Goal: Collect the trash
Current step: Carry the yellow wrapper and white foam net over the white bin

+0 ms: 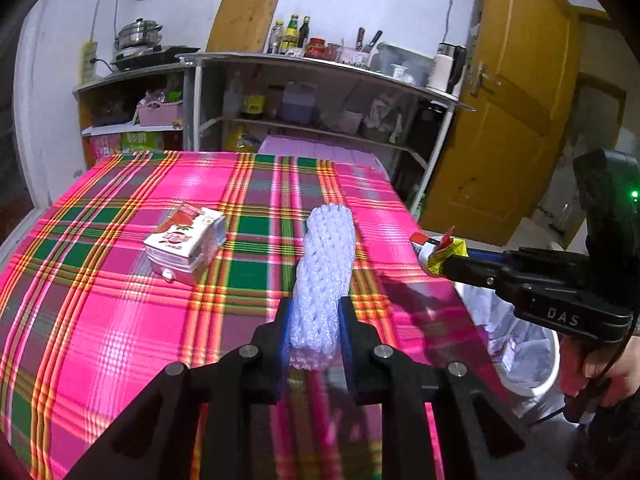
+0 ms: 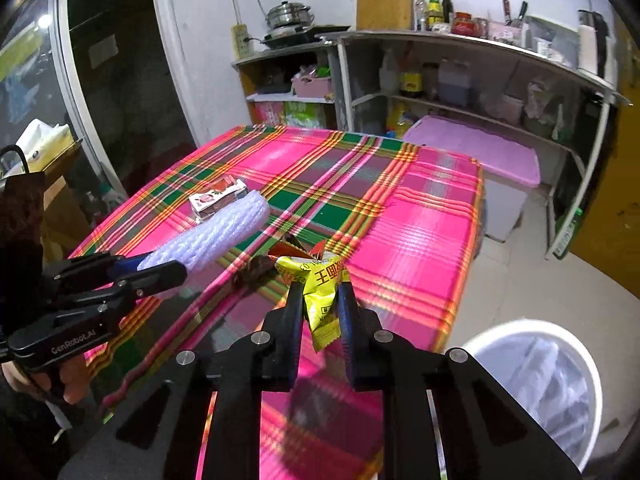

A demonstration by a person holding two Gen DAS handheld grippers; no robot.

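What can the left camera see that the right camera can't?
Only the left wrist view shows the yellow door and its handle.

Only the right wrist view shows the dark glass door and the whole bin.

Both show the plaid table, the milk carton, the white foam net in the left gripper, and the yellow wrapper in the right gripper.

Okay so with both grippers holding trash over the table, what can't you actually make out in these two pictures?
- Bin contents: right wrist view, cut off by the gripper body and frame edge; only the white liner shows.
- Yellow wrapper print: right wrist view, partly hidden by the right gripper fingers.
- Carton label: left wrist view, too small to read.
- Foam net lower end: left wrist view, hidden inside the left gripper.
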